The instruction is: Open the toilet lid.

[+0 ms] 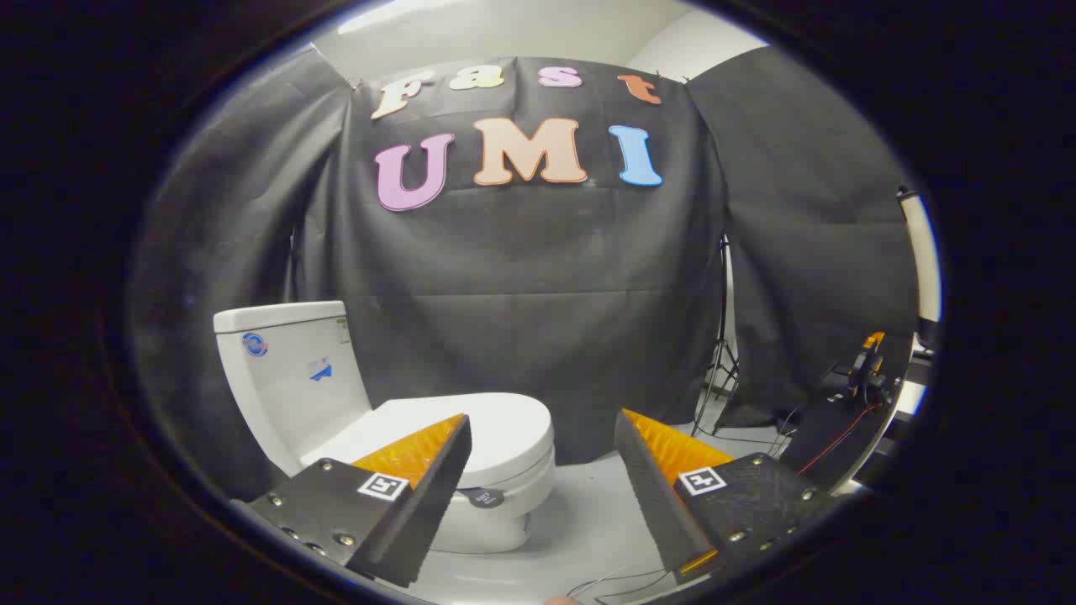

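A white toilet stands on the floor ahead and to the left, its tank (290, 370) against the black cloth wall. Its lid (496, 424) lies flat and closed over the bowl (496, 512). My gripper (542, 428) is open, the fingers wide apart with nothing between them. The left finger (437, 479) overlaps the near side of the lid in the view; the right finger (647, 487) is off to the toilet's right, over bare floor. The front edge of the lid sits just beyond the gap between the fingers.
A black cloth wall (538, 319) closes the back. A light stand's tripod (719, 370) and cables (824, 454) stand at the right, by a dark table with equipment (866, 370). A pale floor (588, 521) runs right of the toilet.
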`<action>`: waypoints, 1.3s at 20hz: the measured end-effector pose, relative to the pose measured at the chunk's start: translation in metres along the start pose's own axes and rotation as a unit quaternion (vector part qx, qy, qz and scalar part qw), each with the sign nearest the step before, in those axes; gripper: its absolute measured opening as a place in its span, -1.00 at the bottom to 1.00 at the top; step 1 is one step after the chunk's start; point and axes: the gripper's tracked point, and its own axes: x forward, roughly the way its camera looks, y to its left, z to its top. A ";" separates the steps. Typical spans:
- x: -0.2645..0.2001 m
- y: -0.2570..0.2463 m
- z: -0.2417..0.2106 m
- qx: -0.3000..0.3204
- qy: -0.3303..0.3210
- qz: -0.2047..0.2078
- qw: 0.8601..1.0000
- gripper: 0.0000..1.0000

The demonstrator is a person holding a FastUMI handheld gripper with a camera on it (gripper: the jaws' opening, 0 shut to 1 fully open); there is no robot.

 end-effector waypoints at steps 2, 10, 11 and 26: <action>0.001 0.001 -0.001 0.000 0.001 0.001 1.000 1.00; 0.010 0.010 -0.005 0.000 0.006 0.007 1.000 1.00; 0.011 0.011 -0.007 0.000 0.007 0.007 1.000 1.00; 0.055 0.036 -0.057 0.025 0.098 0.019 0.995 1.00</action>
